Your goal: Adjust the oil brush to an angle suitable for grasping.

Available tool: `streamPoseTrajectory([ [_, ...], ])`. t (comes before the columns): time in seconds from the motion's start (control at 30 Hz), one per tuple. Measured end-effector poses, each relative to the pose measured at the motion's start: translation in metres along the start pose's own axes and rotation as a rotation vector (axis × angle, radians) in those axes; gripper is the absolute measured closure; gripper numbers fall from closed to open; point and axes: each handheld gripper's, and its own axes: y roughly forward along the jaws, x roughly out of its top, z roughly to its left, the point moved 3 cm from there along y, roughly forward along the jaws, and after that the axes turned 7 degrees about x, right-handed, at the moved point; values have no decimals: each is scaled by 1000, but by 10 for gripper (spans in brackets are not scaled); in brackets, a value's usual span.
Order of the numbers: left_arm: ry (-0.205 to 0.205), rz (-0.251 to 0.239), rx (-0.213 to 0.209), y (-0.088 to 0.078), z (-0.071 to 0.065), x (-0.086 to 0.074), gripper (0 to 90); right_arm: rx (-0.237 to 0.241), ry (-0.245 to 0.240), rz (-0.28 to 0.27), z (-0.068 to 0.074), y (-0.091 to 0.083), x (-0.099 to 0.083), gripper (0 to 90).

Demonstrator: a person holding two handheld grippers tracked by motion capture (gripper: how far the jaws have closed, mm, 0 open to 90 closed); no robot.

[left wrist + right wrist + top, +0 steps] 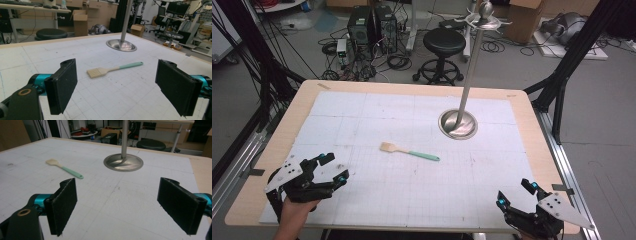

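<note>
High view: nothing started yet. Small brush with cream bristle head and mint-green handle lies flat on the white gridded tabletop, untouched, ahead of both claws and between them, nearer the left claw. Left claw jaws wide, nothing between them; right claw also wide and empty, low at the near right corner. Tall steel pole stand with round dished base sits beyond the brush, ahead of the right claw, apart from the brush handle tip.

All left to do, as I judge it: reach, close on the brush, lift, and likely take it to the stand.

Room: open tabletop all around the brush, clear approach from either claw. Right claw sits close to the tabletop's right edge and front edge; left claw near the front-left corner. Pole is the only upright obstacle.
</note>
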Motion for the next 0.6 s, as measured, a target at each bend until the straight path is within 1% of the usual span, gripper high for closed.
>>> streamPoseTrajectory([
  [0.2, -12, 2, -1, 1, 2, -1, 182, 4, 16, 0, -2, 0, -1, 147],
  [0.3, -7, 5, -1, 1, 1, -1, 181, 6, 17, -6, -3, 0, -1, 147],
  [0.33, 2, 14, 17, 2, 1, -1, 170, 11, 22, -8, -3, 0, -1, 147],
  [0.37, 2, 14, 17, 2, 1, -1, 158, 11, 22, -8, -3, 0, -1, 147],
  [0.43, -7, 29, 59, 4, 3, -1, 157, 12, 24, -7, 0, 0, -1, 147],
  [0.5, -14, 41, 91, 6, 6, 0, 157, 13, 19, -10, 0, 0, 0, 147],
  [0.53, -14, 57, 93, 7, 9, 1, 166, 14, 15, -5, 1, 0, 0, 147],
  [0.57, -14, 57, 93, 7, 9, 1, 181, 14, 15, -5, 1, 0, 0, 147],
  [0.6, 13, 93, 98, 11, 10, -1, 208, 16, 11, 2, 2, 2, 1, 147],
])
